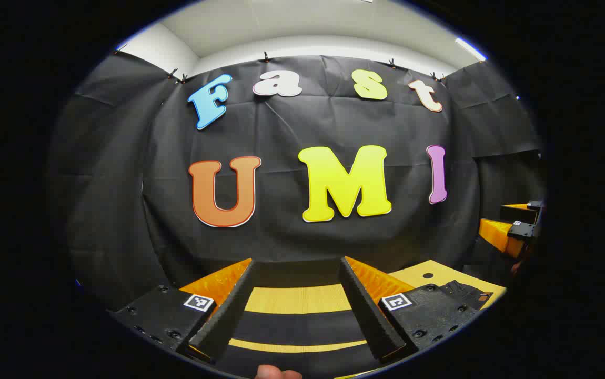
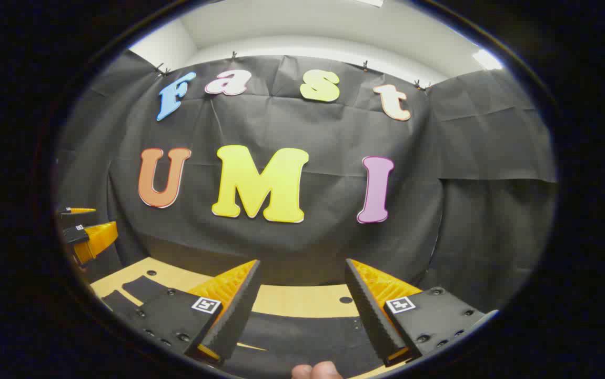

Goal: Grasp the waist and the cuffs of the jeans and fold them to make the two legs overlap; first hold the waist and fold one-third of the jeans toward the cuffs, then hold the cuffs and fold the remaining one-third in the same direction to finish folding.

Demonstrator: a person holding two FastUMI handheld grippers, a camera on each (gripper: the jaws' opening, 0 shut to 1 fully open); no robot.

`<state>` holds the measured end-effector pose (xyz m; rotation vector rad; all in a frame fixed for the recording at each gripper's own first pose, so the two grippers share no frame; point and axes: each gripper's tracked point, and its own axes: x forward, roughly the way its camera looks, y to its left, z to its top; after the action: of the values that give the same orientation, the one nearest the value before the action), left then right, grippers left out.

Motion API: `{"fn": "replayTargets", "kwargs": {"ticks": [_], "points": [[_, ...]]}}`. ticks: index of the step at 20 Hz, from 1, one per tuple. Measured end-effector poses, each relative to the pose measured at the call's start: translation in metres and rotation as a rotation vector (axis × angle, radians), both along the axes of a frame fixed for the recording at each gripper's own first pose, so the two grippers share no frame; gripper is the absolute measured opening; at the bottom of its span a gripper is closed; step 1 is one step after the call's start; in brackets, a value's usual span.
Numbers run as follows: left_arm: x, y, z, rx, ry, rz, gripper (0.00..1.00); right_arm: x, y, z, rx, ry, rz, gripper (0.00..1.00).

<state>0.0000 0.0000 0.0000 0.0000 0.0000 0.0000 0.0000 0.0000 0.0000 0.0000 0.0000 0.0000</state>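
Hovering spread and empty, left claw (image 1: pixel 297 302) and right claw (image 2: pixel 302 302) face dark jeans (image 1: pixel 439 308) on the worktop (image 2: pixel 302 300) (limp, moderately heavy; grip waistband).

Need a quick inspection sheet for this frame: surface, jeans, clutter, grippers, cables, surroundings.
Surface: yellow wooden tabletop, with small round holes.
Job's things: dark denim jeans lie flat on the table ahead of both grippers; the waist end shows at the right in the left gripper view. Not yet grasped.
Clutter: nothing seen.
Grippers: left hand-held gripper open, over the jeans; right hand-held gripper open, over the jeans. Each shows at the edge of the other's view. A fingertip of the holding hand shows at the bottom.
Cables: nothing seen.
Surroundings: black cloth booth wall, clipped along its top; white wall and ceiling above.
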Motion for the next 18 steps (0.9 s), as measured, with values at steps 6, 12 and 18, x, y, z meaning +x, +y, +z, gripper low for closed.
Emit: {"fn": "replayTargets", "kwargs": {"ticks": [6, 12, 18], "points": [[-0.002, -0.002, 0.0, -0.001, 0.012, 0.008, 1.0, 0.0, -0.007, 0.001, -0.003, 0.011, -0.019, 0.96], [-0.003, -0.004, -0.001, 0.0, 0.01, 0.016, 0.99, 0.001, -0.013, 0.002, -0.007, 0.004, -0.016, 0.96], [-0.002, -0.004, -0.001, 0.006, 0.012, 0.026, 0.99, 0.004, -0.022, 0.002, -0.003, 0.009, -0.021, 0.96]]}}
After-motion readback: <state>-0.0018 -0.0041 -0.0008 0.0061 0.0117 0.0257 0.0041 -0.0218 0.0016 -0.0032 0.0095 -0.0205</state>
